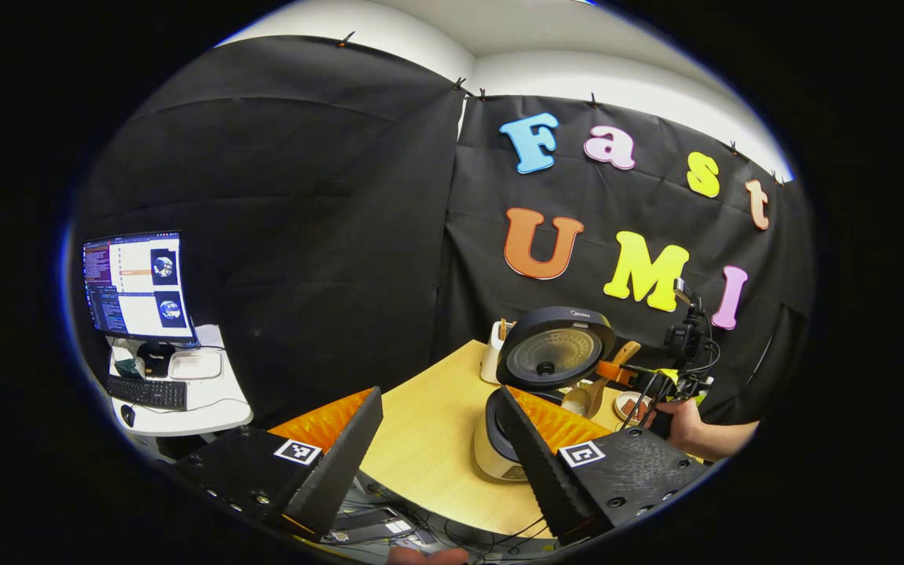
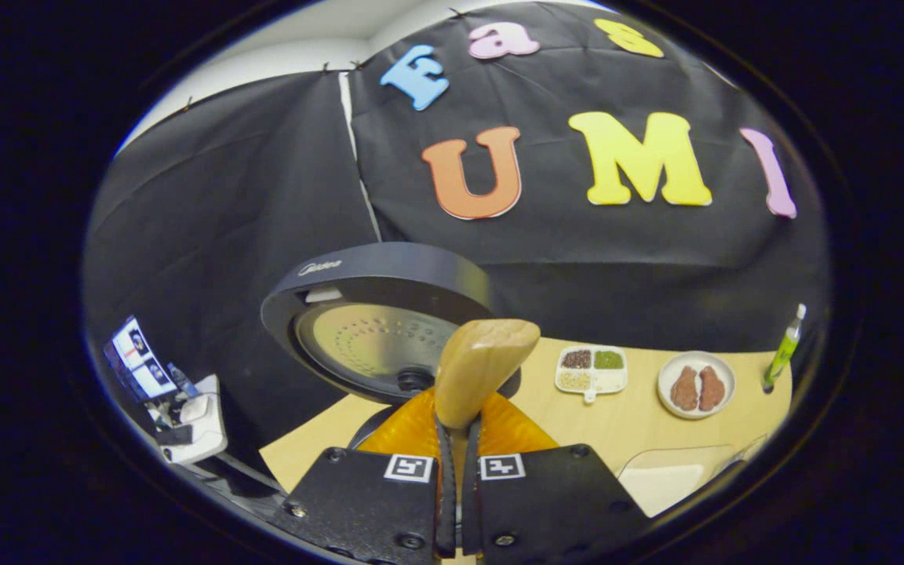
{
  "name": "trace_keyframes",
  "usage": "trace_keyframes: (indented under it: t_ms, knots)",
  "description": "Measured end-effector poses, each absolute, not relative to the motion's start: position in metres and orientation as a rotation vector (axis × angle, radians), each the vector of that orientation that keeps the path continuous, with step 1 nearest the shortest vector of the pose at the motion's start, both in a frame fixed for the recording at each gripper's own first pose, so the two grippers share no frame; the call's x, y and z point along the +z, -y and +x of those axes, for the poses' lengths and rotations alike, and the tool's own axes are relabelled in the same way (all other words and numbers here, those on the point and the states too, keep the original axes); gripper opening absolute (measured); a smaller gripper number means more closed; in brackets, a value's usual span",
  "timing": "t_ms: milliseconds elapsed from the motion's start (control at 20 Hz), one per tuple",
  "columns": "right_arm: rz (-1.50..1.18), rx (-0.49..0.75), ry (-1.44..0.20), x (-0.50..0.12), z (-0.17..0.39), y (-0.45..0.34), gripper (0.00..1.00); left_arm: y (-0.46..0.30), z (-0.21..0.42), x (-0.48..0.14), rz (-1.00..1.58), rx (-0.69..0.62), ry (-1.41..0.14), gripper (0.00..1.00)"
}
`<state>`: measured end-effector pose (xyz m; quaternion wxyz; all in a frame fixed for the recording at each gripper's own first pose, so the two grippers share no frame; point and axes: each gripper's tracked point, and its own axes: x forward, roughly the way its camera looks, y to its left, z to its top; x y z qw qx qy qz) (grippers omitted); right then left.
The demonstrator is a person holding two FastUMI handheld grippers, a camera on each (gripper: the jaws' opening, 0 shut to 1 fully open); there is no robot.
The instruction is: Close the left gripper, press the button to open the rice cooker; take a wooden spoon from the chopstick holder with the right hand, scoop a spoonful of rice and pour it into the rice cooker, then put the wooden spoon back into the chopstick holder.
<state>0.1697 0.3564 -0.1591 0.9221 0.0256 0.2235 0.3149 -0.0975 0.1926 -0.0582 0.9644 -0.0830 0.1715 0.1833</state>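
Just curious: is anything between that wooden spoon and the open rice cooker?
Nothing visible. The right gripper holds the spoon beside the raised lid, above the cooker, whose lid is already up.

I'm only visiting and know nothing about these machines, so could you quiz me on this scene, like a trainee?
1. True or false: the cooker lid stands open.
2. What do the right tongs hold?
A. a bottle
B. a wooden spoon
C. a plate
3. Fill in: the left tongs are ____, holding nothing.

Key: 1 true. 2 B: both fingers press on the spoon's handle, and the left gripper view shows its bowl beside the raised lid. 3 open: the fingers stand wide apart above the table, with the cooker beside the right finger.
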Motion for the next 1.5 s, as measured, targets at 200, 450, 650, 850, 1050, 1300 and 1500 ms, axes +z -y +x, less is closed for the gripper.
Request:
trace_keyframes:
  t_ms: [200,450,650,850,1050,1300,1500]
  knots:
    - [-0.107,0.686,-0.353,-0.152,0.159,-0.368,0.08,-0.193,-0.098,-0.058,-0.165,0.368,-0.350,0.95]
    - [-0.293,0.710,-0.215,-0.142,0.145,-0.379,0.08,-0.195,-0.100,-0.059,-0.169,0.365,-0.347,0.95]
    - [-0.343,0.727,-0.169,-0.139,0.134,-0.384,0.08,-0.194,-0.101,-0.058,-0.170,0.359,-0.345,0.95]
    - [-0.286,0.723,-0.181,-0.134,0.130,-0.383,0.08,-0.189,-0.099,-0.057,-0.170,0.345,-0.344,0.95]
    - [-0.123,0.716,-0.223,-0.113,0.126,-0.364,0.07,-0.179,-0.092,-0.053,-0.174,0.320,-0.338,0.95]
    - [0.094,0.628,-0.252,-0.071,0.132,-0.298,0.08,-0.152,-0.071,-0.048,-0.160,0.253,-0.323,0.95]
    - [0.194,0.462,-0.268,-0.061,0.153,-0.199,0.08,-0.124,-0.047,-0.045,-0.149,0.183,-0.312,0.95]
